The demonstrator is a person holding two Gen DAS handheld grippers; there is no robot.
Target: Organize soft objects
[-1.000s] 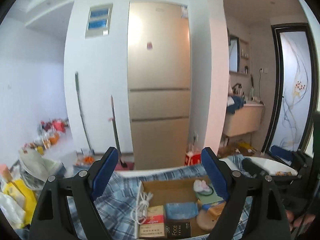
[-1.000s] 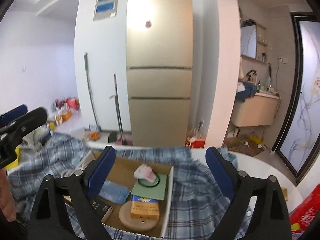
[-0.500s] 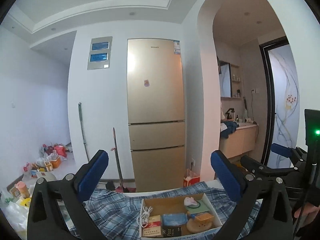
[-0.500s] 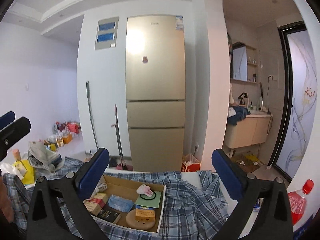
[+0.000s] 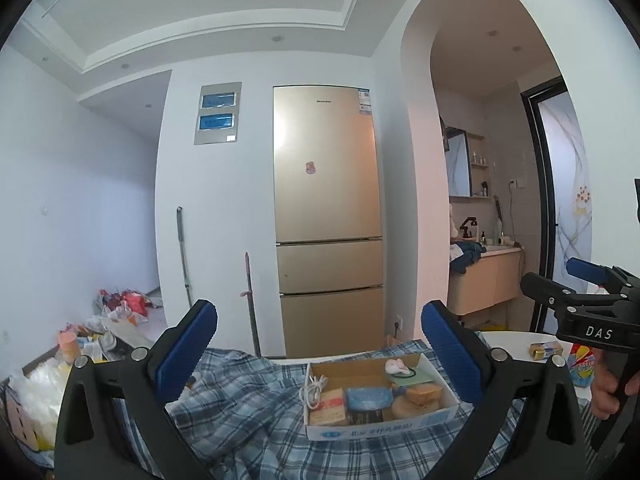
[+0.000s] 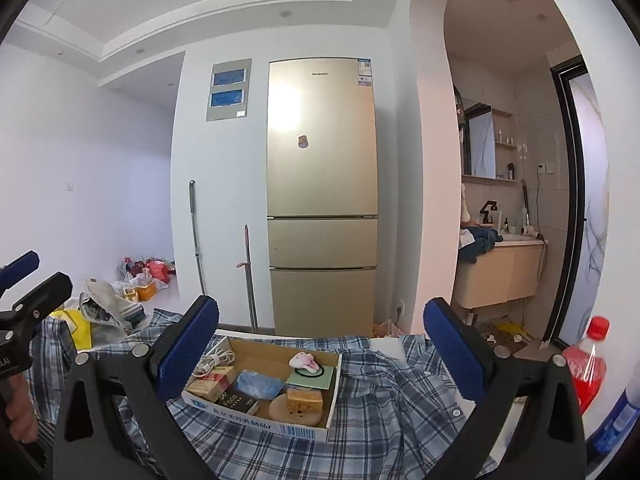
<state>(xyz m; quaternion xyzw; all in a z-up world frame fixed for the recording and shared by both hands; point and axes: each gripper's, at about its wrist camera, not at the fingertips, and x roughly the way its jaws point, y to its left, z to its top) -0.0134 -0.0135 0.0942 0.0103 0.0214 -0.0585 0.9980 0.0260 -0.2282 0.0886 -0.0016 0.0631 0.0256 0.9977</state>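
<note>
**Both hand-held grippers wide and empty, plaid shirt lying below and ahead of them**

Left hand-held gripper: jaws spread wide, nothing between the blue pads; they have just been opening. Pointing roughly level across the room, toward the gold refrigerator. Right hand-held gripper: same story, jaws just opened wide, empty, aimed a touch downward. The two sit side by side, well apart; each shows at the edge of the other's view.

Outward from the grippers: the blue-and-white plaid shirt is spread in loose folds over the worktop, under and forward of both sets of fingers. Judged the soft thing to be organised. Neither pad touches it.

A shallow cardboard box sits on top of the shirt, pinning the middle. In it: a coiled white cable, small cartons, a blue packet, a round wooden piece, a pink plush hair tie. From the left view the box lies right of centre; from the right view, left of centre. So it lies between the two grippers.

Shirt's spread runs side to side, across both lines of aim. Bunched cloth lies free on the left side, nearer the left gripper; the buttoned edge lies free on the right, nearer the right gripper. Likely each takes its own side, though the box would drag unless cleared first.

A red bottle stands at the far right, close enough to catch.
</note>
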